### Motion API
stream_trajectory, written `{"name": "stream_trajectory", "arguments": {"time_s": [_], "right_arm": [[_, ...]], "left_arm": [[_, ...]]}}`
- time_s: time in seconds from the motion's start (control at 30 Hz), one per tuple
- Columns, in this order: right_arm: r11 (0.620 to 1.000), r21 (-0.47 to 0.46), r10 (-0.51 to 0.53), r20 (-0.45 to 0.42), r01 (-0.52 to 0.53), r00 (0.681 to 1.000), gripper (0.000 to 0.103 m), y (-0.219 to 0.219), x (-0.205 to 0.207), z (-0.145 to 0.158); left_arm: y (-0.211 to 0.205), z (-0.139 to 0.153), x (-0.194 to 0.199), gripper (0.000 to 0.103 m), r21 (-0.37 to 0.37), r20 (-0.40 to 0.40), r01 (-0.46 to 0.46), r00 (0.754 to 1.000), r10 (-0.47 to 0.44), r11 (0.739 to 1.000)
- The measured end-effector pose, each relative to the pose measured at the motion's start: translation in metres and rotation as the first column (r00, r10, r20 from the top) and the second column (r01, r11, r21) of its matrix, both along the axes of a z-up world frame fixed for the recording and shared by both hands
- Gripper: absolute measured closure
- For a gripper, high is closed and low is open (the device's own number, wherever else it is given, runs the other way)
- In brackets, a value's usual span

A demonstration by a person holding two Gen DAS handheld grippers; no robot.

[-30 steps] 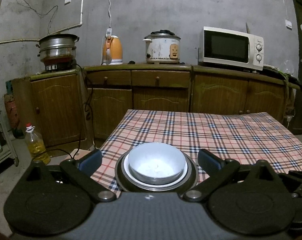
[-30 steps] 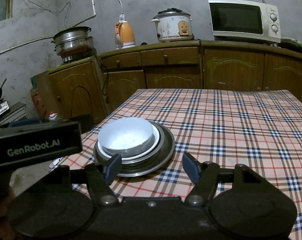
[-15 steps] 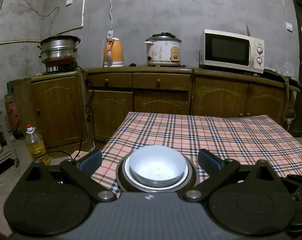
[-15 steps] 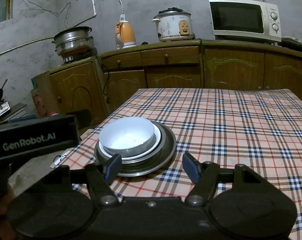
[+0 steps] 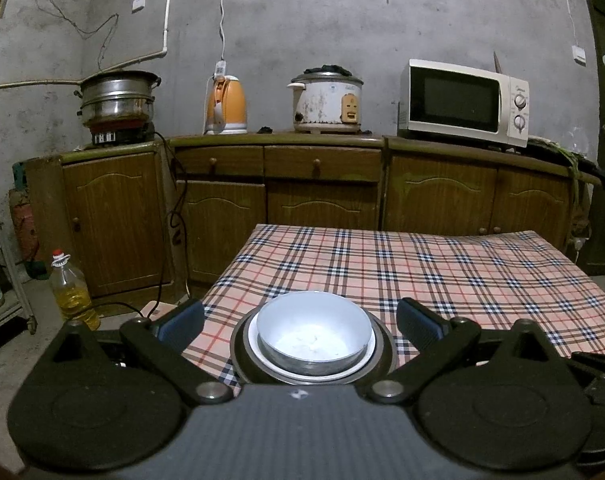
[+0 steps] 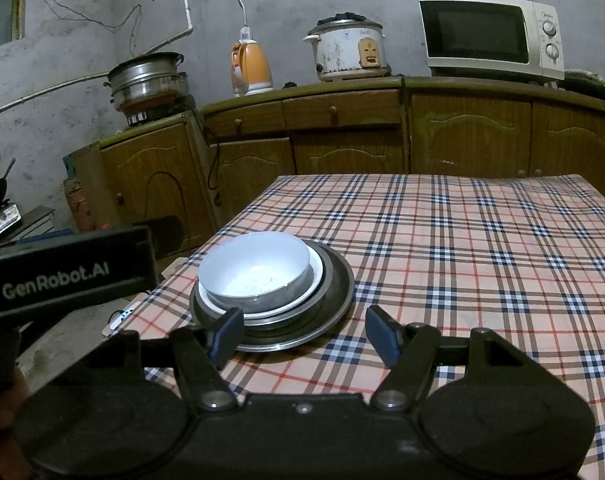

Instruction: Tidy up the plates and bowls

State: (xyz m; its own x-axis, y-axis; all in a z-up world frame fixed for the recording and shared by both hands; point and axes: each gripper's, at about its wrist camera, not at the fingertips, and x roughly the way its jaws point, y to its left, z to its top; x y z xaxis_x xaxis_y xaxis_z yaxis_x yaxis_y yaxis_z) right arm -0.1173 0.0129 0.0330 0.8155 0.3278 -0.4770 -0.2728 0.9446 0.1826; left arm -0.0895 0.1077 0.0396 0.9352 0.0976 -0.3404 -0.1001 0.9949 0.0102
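1. Nothing much different from a second back — only a slight drift of the left wrist view, with the stack [image 5: 313,340] sitting a touch lower in the picture; no dish shifted.
2. Bowl [image 6: 254,270] nested on a white plate [image 6: 316,280], both on a metal plate [image 6: 338,296], all at the near left corner of the table [image 6: 482,248] on its checked cloth.
3. Left tongs [image 5: 300,322] spread wide, one finger either side of the stack, touching nothing — empty.
4. Right tongs [image 6: 304,334] likewise spread and empty, parked just short of the stack's near rim; left finger [image 6: 226,334] overlapping the metal plate in the picture, contact not clear.
5. Left tool's body [image 6: 62,276] seen in the right view just left of the stack.
6. Judged from this: stacking looks finished, largest dish lowest and bowl on top, no loose dishes visible on the cloth.
7. Likely a pause at or near the end of the task; no grasp under way.
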Motion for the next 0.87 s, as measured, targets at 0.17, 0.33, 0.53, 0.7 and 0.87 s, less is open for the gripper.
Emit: {"name": "stream_trajectory", "arguments": {"time_s": [0.17,0.33,0.53,0.7,0.87], "right_arm": [[1.0,0.001,0.001,-0.001,-0.001,1.0,0.023,-0.0007,0.0003,0.0001],[1.0,0.003,0.0,-0.003,0.0,1.0,0.023,0.0002,0.0009,-0.0009],[1.0,0.004,0.001,-0.006,-0.001,1.0,0.023,-0.0002,0.0017,-0.0016],[1.0,0.005,0.0,-0.007,0.0,1.0,0.023,-0.0002,0.0025,-0.0023],[1.0,0.009,-0.002,-0.011,0.002,1.0,0.023,-0.0007,0.0028,-0.0045]], "left_arm": [[0.0001,0.0004,0.0,0.0,-0.002,-0.001,-0.001,1.0,0.001,1.0],[0.0005,0.0004,0.0006,0.0,-0.004,-0.005,-0.003,1.0,0.003,1.0],[0.0017,-0.0001,0.0026,0.0,-0.014,-0.012,-0.001,1.0,0.001,1.0],[0.001,-0.0009,0.0026,0.0,-0.021,-0.008,-0.001,1.0,0.0,1.0],[0.0011,-0.0019,0.0035,0.0,-0.03,-0.005,-0.007,1.0,0.007,1.0]]}}
